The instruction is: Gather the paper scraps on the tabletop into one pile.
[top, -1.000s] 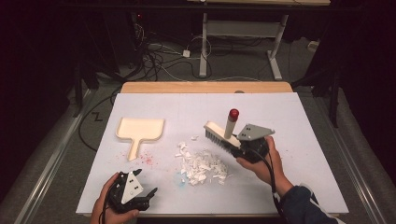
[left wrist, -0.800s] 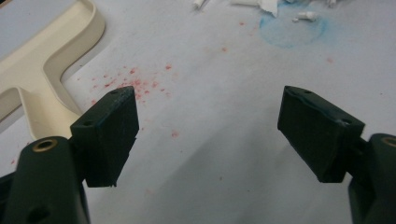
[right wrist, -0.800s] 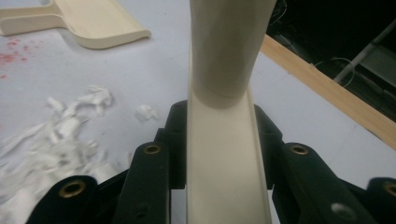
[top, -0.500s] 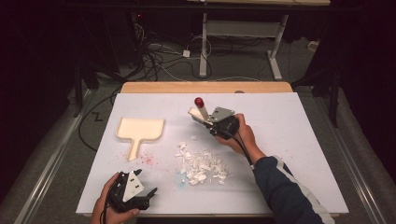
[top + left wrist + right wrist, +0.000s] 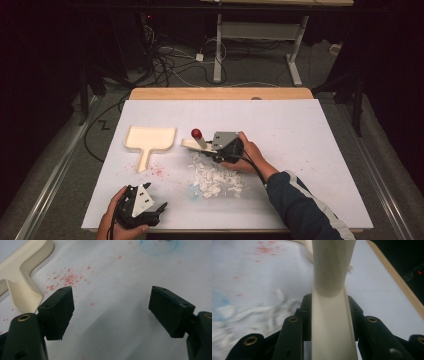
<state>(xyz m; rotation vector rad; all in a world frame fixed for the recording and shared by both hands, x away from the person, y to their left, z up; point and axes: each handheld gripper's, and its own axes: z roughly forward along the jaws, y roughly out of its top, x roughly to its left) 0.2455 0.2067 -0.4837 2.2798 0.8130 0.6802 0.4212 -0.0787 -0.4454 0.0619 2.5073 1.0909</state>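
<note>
A cream hand brush with a red-tipped handle is clamped in my right gripper at the table's middle, just beyond a pile of white paper scraps. In the right gripper view the brush's cream body runs up between the two black jaws, which press on it. A cream dustpan lies flat to the left; its handle reaches into the left gripper view. My left gripper rests near the front left edge, open, with bare stained paper between its pads.
White paper covers the wooden table. Red specks and a pale blue stain mark the paper near the scraps. Cables and table legs lie on the floor beyond the far edge.
My right gripper has carried the brush from right of the scraps up and leftward, then down to the far side of the pile. The left gripper has stayed put.
</note>
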